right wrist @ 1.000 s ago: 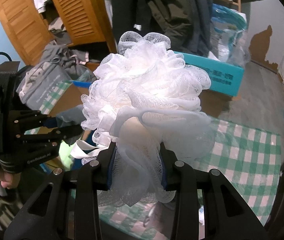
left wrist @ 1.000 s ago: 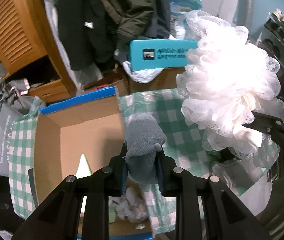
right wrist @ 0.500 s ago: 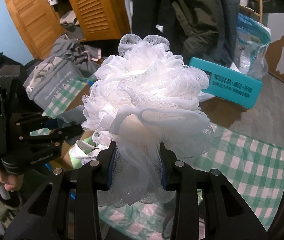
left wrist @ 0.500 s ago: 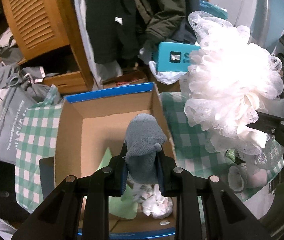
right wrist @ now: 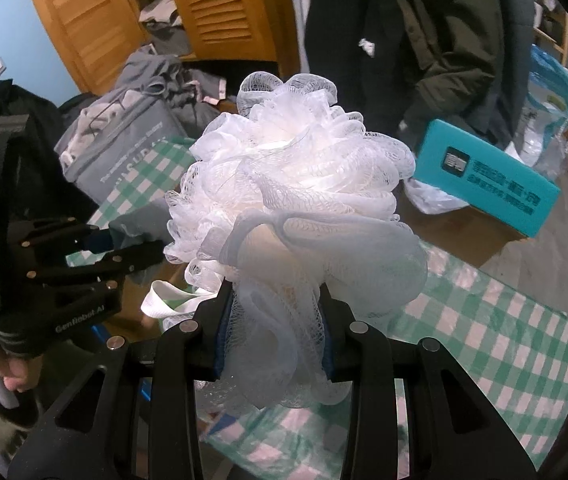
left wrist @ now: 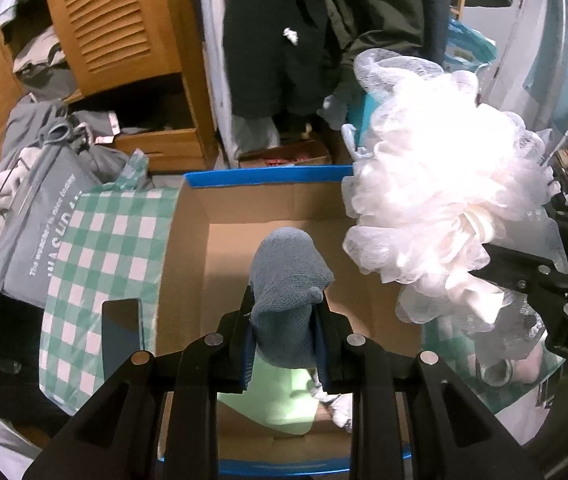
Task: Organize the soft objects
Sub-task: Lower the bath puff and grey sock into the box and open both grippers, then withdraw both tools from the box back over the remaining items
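Left gripper clamps a grey cloth, held above the open box. Right gripper grips a white loofah, up in the air beside the box, over the checked cloth. Box already holds a green item and a white crumpled piece. Partway done, judging by this: both held items not yet dropped in. More soft stuff may sit at right, unclear.
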`<state>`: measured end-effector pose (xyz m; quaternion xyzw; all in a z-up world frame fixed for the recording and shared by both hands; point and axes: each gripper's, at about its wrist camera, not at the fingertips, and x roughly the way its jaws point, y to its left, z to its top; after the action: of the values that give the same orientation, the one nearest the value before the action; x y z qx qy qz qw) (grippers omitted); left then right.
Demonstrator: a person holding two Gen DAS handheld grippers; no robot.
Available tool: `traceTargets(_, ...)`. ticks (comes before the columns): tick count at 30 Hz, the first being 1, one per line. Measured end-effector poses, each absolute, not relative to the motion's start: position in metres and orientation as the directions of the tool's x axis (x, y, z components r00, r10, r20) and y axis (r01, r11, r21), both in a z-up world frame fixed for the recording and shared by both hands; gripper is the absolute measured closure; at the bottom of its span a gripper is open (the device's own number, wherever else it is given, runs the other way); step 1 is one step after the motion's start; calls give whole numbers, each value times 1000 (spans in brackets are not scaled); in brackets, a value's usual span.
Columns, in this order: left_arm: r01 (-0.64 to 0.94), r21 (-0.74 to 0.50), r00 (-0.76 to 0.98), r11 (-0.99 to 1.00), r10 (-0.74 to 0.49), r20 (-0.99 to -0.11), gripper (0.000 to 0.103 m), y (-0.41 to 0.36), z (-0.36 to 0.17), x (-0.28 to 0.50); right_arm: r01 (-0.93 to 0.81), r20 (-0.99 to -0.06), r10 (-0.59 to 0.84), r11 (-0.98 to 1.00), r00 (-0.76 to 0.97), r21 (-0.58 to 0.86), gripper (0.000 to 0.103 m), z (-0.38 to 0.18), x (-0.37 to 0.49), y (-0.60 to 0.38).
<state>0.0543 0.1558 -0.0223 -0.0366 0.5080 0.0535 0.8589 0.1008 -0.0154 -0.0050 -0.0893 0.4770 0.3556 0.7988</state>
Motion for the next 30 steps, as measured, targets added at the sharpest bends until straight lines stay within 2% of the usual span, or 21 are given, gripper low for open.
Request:
traceTargets(11,-203,-36,411,979,52,-910,75,189,-52,56,-673,-852,468,710,232,207,69,-24,106,33)
traceTargets(14,-219,-16,408,976,77,-910,65,191,-52,56,-671,-862,468,705,196,231,58,-33,108,38)
traceTargets(16,-217,14,416,976,105,-903,50,188,-48,56,-661,-866,463,711,187,238,54,-37,109,39)
traceTargets(19,-211,57,429,976,144,-892,40,186,-44,56,-661,-863,469,710,185,244,44,-39,109,36)
traceTargets(21,-210,56,431,976,144,-891,39,185,-42,56,-655,-862,466,718,201,236,39,-38,108,31)
traceTargets(30,-178,41,437,983,116,-892,39,173,-38,57,-605,-857,460,758,232,243,35,-27,108,0)
